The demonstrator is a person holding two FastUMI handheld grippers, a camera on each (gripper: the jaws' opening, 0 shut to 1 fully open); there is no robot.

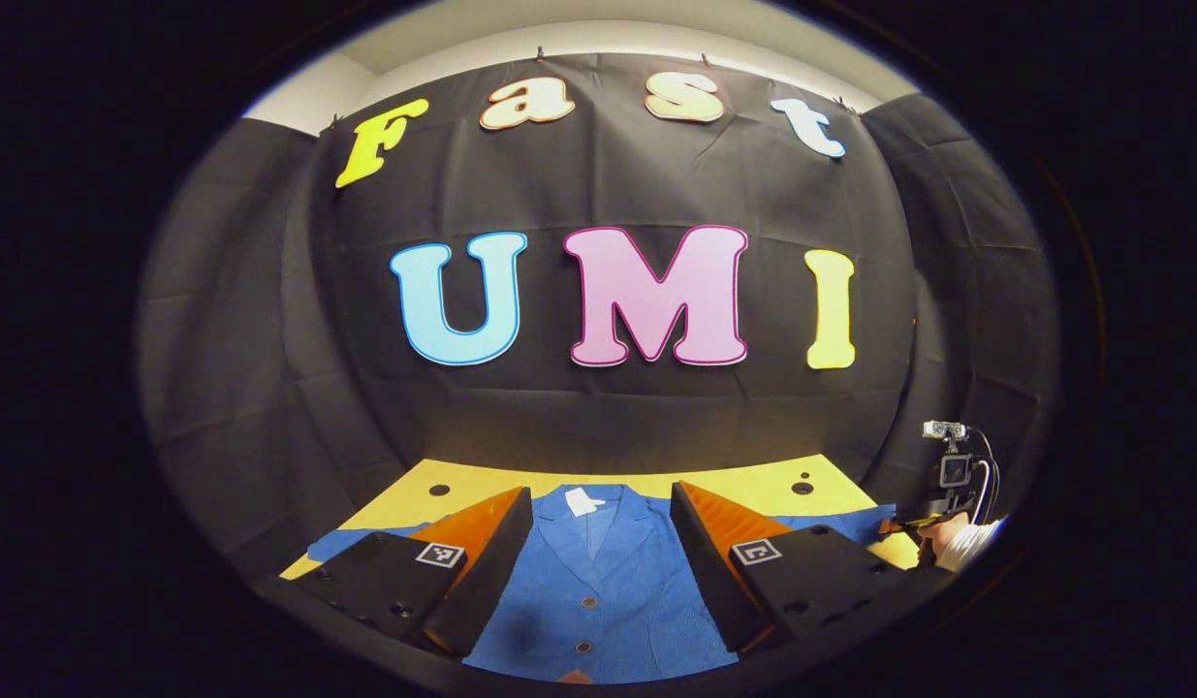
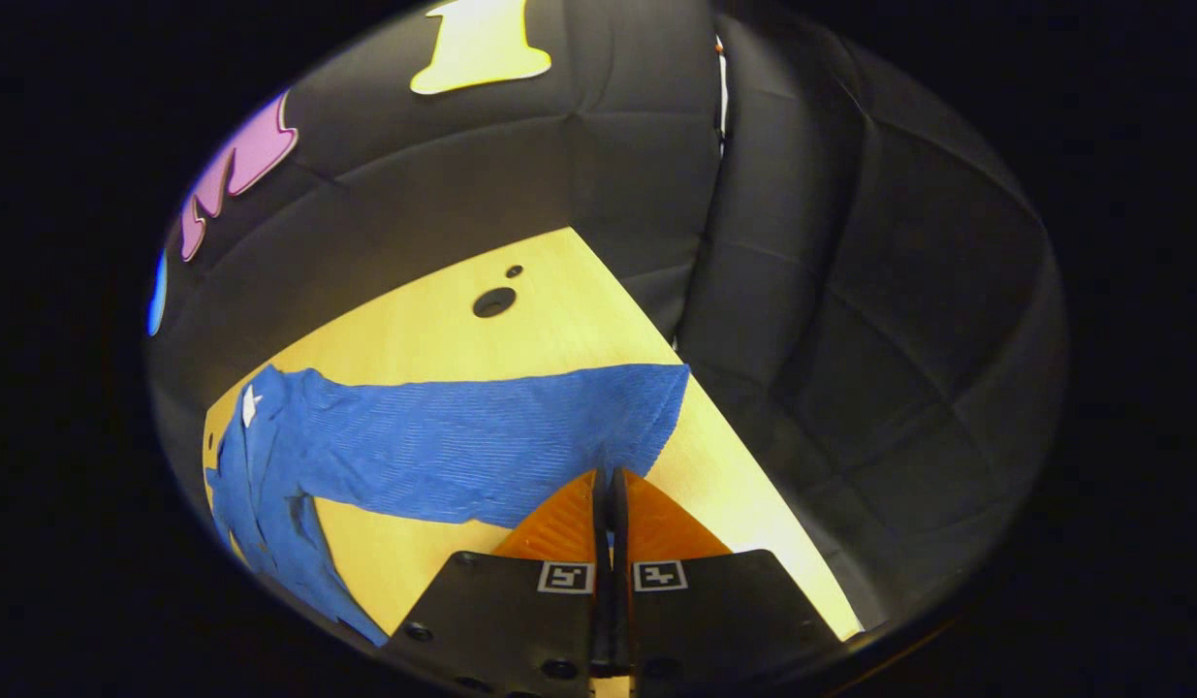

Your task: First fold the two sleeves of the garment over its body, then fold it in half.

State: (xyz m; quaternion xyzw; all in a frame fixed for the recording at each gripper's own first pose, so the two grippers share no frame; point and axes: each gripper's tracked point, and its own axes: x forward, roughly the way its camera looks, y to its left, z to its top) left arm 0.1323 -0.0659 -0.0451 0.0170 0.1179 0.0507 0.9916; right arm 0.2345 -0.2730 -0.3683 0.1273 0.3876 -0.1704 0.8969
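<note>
A blue buttoned jacket lies flat on the yellow table, collar to the far side, with a white tag at its neck. My left gripper hovers over its chest, open wide, with nothing between the fingers. In the right gripper view the jacket's sleeve stretches flat across the table toward the table's edge. My right gripper is shut, its tips on the sleeve's near hem close to the cuff. From the left gripper view the right gripper, held by a hand, sits at the sleeve's end.
The table has round holes near its far corner. Its right edge drops off just beyond the cuff. Black cloth walls close in behind and on both sides. Another sleeve reaches out to the left.
</note>
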